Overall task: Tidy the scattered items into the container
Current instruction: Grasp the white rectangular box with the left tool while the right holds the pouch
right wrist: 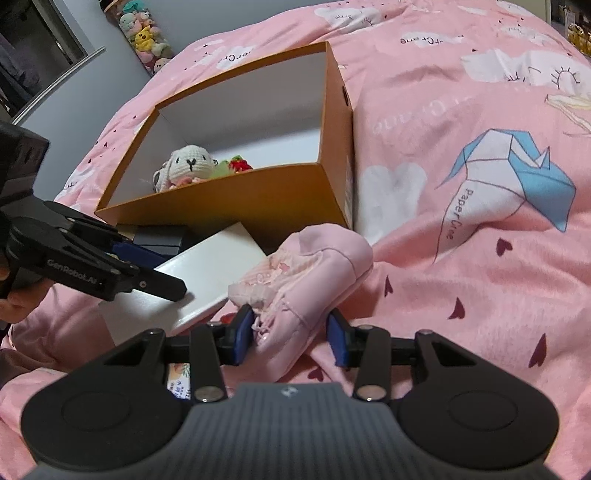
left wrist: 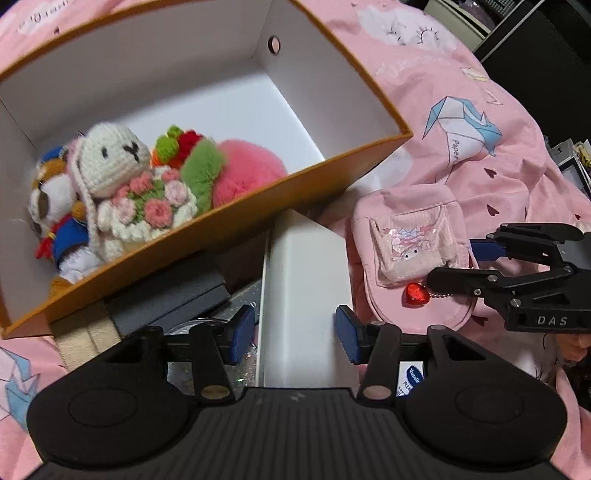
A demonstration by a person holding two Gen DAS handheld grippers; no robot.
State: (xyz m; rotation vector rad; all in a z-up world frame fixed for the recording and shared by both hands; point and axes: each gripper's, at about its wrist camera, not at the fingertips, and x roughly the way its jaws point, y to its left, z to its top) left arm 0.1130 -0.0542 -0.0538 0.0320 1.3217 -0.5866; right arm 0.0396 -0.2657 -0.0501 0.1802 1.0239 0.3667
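Note:
An orange box [left wrist: 229, 218] [right wrist: 221, 195] with white walls holds a crocheted bunny [left wrist: 110, 162] [right wrist: 190, 160], a dog plush [left wrist: 55, 206], a pink pom-pom [left wrist: 247, 166] and knitted strawberries [left wrist: 177, 142]. A flat white box [left wrist: 306, 273] [right wrist: 214, 266] leans at its front wall, and my left gripper [left wrist: 295, 334] [right wrist: 171, 275] stands open astride it, the pads not pressing. A pink pouch [left wrist: 406, 236] [right wrist: 314, 258] with a red heart charm [left wrist: 415, 293] lies on the bed. My right gripper [right wrist: 291, 338] [left wrist: 452, 261] is open, the pouch's near end between its fingers.
A dark grey case [left wrist: 166, 302] [right wrist: 159, 236] and a beige item [left wrist: 88, 339] lie under the orange box's front. A Vaseline tub [left wrist: 410, 376] sits below my left gripper. Pink printed bedding [right wrist: 461, 258] spreads to the right. Shelves and clutter [left wrist: 535, 29] stand beyond the bed's edge.

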